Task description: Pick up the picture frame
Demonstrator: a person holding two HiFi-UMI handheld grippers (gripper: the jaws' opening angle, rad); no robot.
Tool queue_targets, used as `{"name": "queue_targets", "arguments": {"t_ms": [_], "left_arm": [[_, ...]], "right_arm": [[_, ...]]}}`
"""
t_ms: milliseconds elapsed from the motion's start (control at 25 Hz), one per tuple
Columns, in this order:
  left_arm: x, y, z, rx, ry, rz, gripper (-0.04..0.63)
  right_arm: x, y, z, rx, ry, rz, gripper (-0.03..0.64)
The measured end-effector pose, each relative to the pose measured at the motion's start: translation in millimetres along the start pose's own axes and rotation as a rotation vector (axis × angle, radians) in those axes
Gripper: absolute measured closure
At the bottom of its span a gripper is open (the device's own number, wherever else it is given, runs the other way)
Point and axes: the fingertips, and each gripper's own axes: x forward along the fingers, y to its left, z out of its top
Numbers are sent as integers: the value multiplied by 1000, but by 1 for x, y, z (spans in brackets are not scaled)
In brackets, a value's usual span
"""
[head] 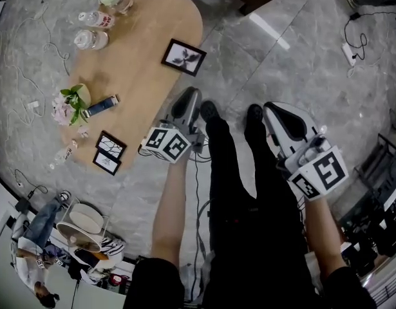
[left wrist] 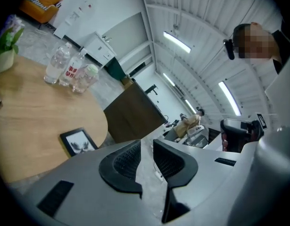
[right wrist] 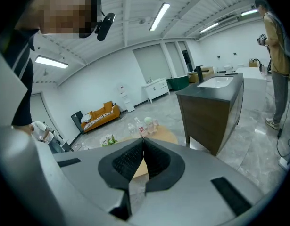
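1. Nothing of the task had been done. The picture frame (head: 183, 56) was seen lying flat by the 3 o'clock edge of the wooden desk (head: 136, 69), touched by neither claw.
2. Two smaller frames (head: 109, 152) were seen by the desk's 6 o'clock end, also untouched.
3. The approach, the grasp and the lift were all judged to be left.
4. The left claw (head: 190, 95) was held over the floor beside the desk. The picture frame lay at about 12 o'clock from it and apart from it. Its jaws were parted by only a narrow slit, and nothing was seen between them.
5. The right claw (head: 275, 111) was held at 3 o'clock of the left one. Its jaw tips were pressed together and it was empty.
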Motion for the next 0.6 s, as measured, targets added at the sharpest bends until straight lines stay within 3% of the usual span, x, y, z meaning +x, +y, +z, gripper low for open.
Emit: {"name": "queue_targets", "arguments": {"t_ms": [280,440,600], "left_arm": [[18,56,-46,-181,-21,44,401],[25,92,-67,-365,-72,43,296],[30,124,-86,-465,-109,61,262]], "right_arm": [[12,-11,-40,52,72,-6,604],[21,-10,-56,72,96,9,604],[29,-12,-69,85,113,22,604]]}}
